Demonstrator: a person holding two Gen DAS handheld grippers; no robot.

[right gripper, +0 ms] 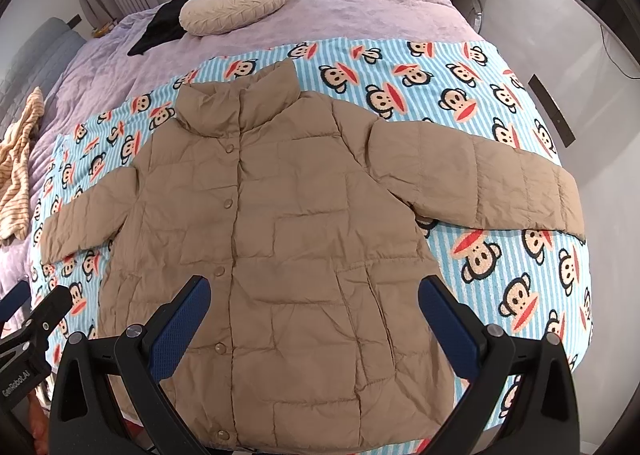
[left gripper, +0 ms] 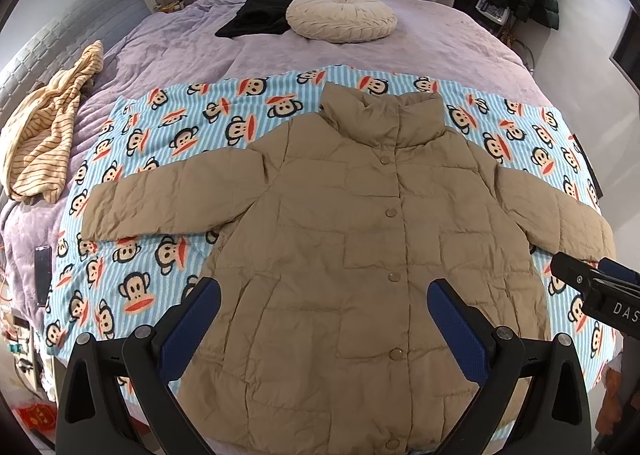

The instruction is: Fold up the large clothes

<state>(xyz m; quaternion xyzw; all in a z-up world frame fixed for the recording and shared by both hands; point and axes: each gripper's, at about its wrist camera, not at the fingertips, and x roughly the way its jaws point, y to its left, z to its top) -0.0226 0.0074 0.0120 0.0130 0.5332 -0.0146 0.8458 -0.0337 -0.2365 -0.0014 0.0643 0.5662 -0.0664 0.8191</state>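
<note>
A tan quilted puffer jacket (left gripper: pixel 360 239) lies flat and buttoned, front up, sleeves spread out, collar away from me, on a blue striped monkey-print blanket (left gripper: pixel 160 135). It also shows in the right wrist view (right gripper: pixel 280 239) on the same blanket (right gripper: pixel 460 95). My left gripper (left gripper: pixel 324 319) is open and empty, hovering above the jacket's lower front. My right gripper (right gripper: pixel 314 315) is open and empty above the lower hem area; it also shows at the right edge of the left wrist view (left gripper: pixel 600 287).
The blanket covers a lilac bed (left gripper: pixel 180 39). A round cream cushion (left gripper: pixel 342 17) and a black garment (left gripper: pixel 256 15) lie at the far side. A yellow striped garment (left gripper: pixel 44 135) lies at the left. A phone (left gripper: pixel 43 275) lies near the left edge.
</note>
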